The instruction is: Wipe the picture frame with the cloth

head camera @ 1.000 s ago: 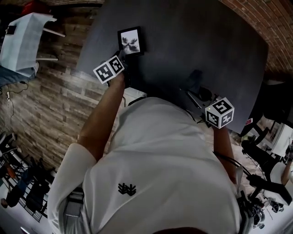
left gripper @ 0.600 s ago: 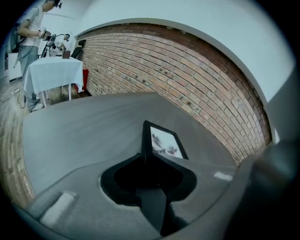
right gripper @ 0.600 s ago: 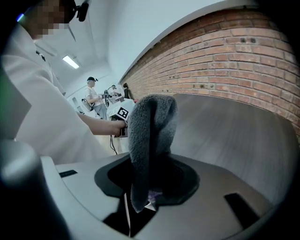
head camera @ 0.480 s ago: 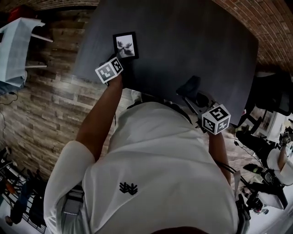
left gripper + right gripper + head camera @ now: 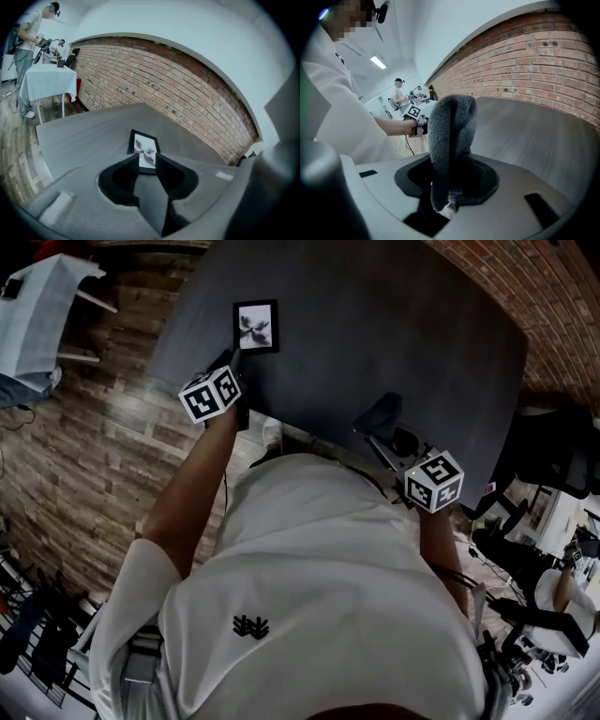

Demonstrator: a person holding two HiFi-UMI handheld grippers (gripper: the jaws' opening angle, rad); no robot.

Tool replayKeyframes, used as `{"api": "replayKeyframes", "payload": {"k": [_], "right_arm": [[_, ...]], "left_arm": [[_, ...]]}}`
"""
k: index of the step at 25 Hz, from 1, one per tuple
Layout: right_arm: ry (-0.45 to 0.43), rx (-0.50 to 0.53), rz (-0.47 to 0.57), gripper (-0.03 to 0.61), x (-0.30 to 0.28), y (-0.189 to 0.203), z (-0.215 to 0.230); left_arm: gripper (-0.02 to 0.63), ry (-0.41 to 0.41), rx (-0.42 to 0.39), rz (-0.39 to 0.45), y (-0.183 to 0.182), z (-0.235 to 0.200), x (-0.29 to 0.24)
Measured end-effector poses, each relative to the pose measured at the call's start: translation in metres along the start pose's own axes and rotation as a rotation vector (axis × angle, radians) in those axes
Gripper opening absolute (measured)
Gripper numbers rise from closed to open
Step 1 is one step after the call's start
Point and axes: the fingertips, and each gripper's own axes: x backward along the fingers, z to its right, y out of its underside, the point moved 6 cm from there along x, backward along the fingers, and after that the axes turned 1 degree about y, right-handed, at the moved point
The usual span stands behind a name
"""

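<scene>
On the dark grey table [image 5: 403,324], toward its far left part in the head view, the picture frame [image 5: 255,326] lay flat: a black border round a pale print with a dark shape on it. The left gripper [image 5: 147,161] pointed at it from the near side. Its jaws stood apart and had just been opening. The frame's near edge showed in the gap between their tips, and the pads did not press on it; whether a tip touched the frame could not be told. From the head view its marker cube [image 5: 209,393] sat by the table's near edge, just short of the frame's near left corner. The right gripper [image 5: 451,185] was well apart from the frame, off to the right near the table's front edge, and its jaws were closed on the cloth [image 5: 451,136] — grey, fluffy, folded over, standing up out of the grip. The cloth touched neither the frame nor the table top. A red brick wall [image 5: 187,93] curved along the far side of the table, a plank floor [image 5: 84,456] showed on the left, and the person's white shirt [image 5: 319,596] filled the lower half of the head view.
</scene>
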Motion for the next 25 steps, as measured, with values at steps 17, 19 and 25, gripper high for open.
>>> {"api": "replayKeyframes", "payload": {"k": [17,19,25], "right_arm": [[-0.413,0.237,0.018,0.138,0.113,0.103,0.005],[-0.444,0.262,0.013,0.137,0.121,0.114,-0.004],[-0.457,0.265,0.029,0.137,0.133,0.128,-0.031]], "left_arm": [[0.014,0.267,-0.225,-0.051,0.185,0.275,0.215],[0.014,0.257,-0.269,-0.080,0.202,0.286,0.234],[0.014,0.292,-0.276,-0.076,0.216,0.300,0.259]]}}
